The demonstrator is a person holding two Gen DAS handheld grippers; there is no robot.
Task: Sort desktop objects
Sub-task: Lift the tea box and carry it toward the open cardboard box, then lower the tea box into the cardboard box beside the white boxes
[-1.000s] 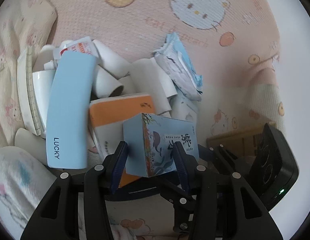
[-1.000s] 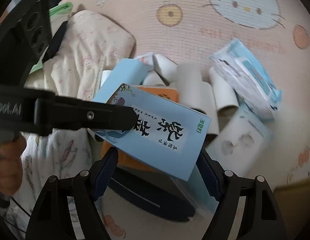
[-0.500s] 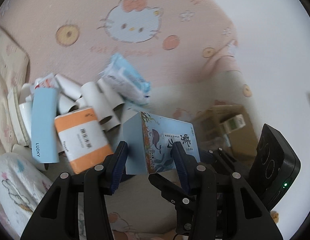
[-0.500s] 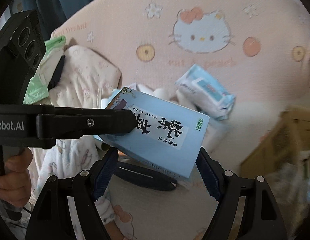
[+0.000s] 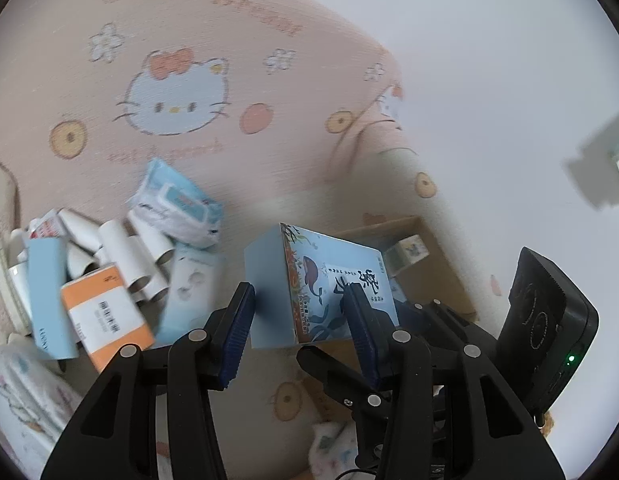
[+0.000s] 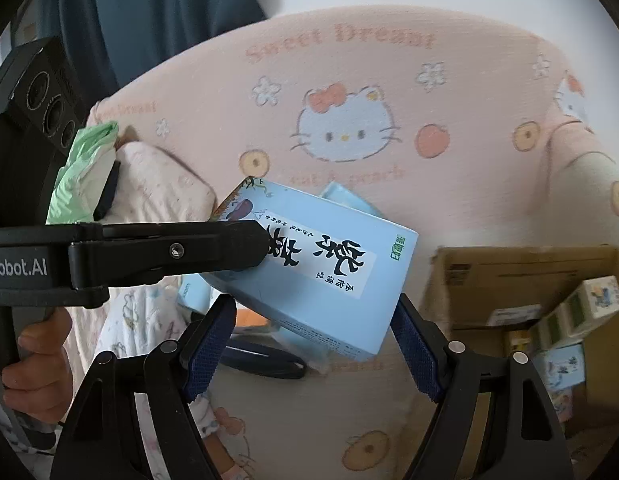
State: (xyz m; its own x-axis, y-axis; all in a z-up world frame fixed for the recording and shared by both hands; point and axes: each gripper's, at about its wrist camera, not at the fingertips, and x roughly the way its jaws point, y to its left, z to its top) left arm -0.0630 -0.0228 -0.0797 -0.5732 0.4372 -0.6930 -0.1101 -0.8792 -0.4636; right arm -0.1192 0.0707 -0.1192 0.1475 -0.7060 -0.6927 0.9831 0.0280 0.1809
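- Box [image 5: 329, 288], pale blue with a whale print and black brush lettering, is up off the bed sheet, clamped by both tongs at once.
- Left tongs [image 5: 305, 320] are clamped on the box across its narrow width, one blue pad on the plain side, the other on the printed face.
- Right tongs [image 6: 313, 340] are clamped on the same box [image 6: 321, 276] across its long dimension, pads pressing the two ends; the box sits tilted between them.
- In the right wrist view the left tongs' arm [image 6: 149, 256] reaches in from the left edge and its tip touches the box top; a hand [image 6: 33, 364] grips its handle low at the left.
- Sheet [image 5: 189, 60], pink with cat faces and orange fruit, lies beneath everything.
- Pile on the sheet to the left in the left wrist view: white tubes [image 5: 125, 256], an orange pack [image 5: 105, 312], a long blue case [image 5: 47, 296], a wipes pack [image 5: 177, 208] at the far side.
- Carton [image 6: 521, 276], brown and open, sits to the right, just beyond the box; small boxes [image 6: 581, 308] are inside it.
- A dark flat thing [image 6: 261, 356] lies on the sheet under the held box; I cannot tell what it is.
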